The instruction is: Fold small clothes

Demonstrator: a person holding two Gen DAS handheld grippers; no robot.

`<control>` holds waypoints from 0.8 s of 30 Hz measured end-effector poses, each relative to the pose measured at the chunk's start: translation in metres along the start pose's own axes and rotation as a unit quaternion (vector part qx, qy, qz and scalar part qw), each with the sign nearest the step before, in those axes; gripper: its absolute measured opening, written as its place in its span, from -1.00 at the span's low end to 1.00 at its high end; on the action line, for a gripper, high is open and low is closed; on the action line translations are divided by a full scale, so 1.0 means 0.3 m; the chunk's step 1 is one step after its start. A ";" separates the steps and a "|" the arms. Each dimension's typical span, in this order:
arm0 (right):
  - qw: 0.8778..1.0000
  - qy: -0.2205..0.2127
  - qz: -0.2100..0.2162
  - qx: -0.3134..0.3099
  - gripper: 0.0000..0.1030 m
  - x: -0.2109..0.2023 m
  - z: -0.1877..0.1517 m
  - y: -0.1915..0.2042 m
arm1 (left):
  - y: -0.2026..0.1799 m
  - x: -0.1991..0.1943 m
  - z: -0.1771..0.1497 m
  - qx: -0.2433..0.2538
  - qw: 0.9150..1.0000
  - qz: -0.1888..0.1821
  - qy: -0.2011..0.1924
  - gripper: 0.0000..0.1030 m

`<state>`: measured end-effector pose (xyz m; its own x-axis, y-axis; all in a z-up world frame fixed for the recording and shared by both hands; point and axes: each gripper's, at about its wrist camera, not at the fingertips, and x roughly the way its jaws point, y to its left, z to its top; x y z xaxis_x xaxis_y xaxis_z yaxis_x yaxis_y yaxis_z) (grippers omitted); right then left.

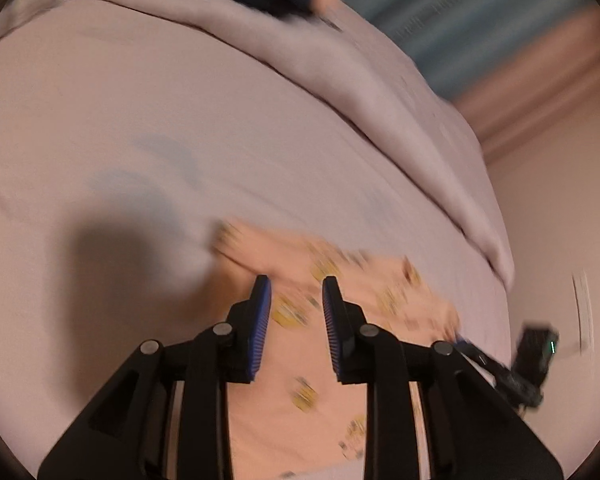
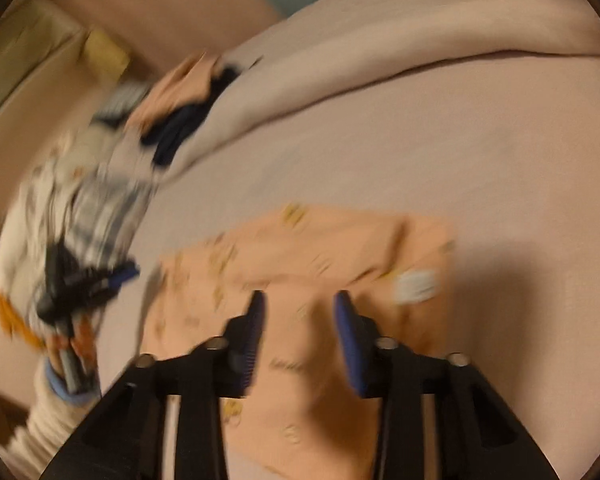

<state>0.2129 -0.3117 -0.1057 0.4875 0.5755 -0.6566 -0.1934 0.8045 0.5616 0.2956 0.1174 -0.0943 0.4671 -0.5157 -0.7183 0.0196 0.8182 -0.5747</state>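
My left gripper (image 1: 296, 286) hangs over the small peach-coloured garment with yellow printed motifs (image 1: 300, 368), which lies flat on the pale pinkish bed sheet (image 1: 180, 100) across the lower centre of the left wrist view. Its blue-padded jaws stand apart, released, with the printed cloth showing in the gap beneath them and neither pad pressing on it.

In the right wrist view my right gripper (image 2: 299, 300) sits low in the centre of the frame, its jaws likewise parted and gripping nothing, above the same peach garment (image 2: 320, 248), which spreads from the middle of the frame down to the bottom edge. A small white label (image 2: 415, 286) shows on the cloth at centre right, just beside the right jaw.

A rumpled fold of pale blanket (image 2: 380, 60) runs across the upper part of that frame. A blurred heap of other clothes, dark navy, peach and black-and-white patterned (image 2: 100, 184), lies at the left.

At lower left of the right wrist view my other tool appears, held in my hand (image 2: 66, 352) with a cream ribbed sleeve and blue cuff (image 2: 48, 412). Both frames are smeared by motion blur.
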 end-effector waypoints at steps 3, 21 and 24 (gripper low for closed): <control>0.999 0.035 -0.005 -0.014 -0.39 0.086 -0.012 0.033 | -0.049 0.091 -0.049 0.028 0.999 0.005 0.044 -0.52; 0.992 -0.065 -0.112 0.003 -0.40 0.113 0.162 0.055 | -0.039 0.157 0.065 -0.015 0.998 0.061 -0.011 -0.33; 0.987 -0.027 -0.152 -0.047 -0.40 0.092 0.080 0.069 | -0.008 0.132 -0.019 0.010 0.997 0.076 0.015 -0.33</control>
<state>0.2429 -0.2826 -0.1001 0.5795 0.2990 -0.7581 -0.1079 0.9502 0.2923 0.3092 0.0935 -0.1237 0.4394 -0.3924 -0.8080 -0.0312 0.8923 -0.4503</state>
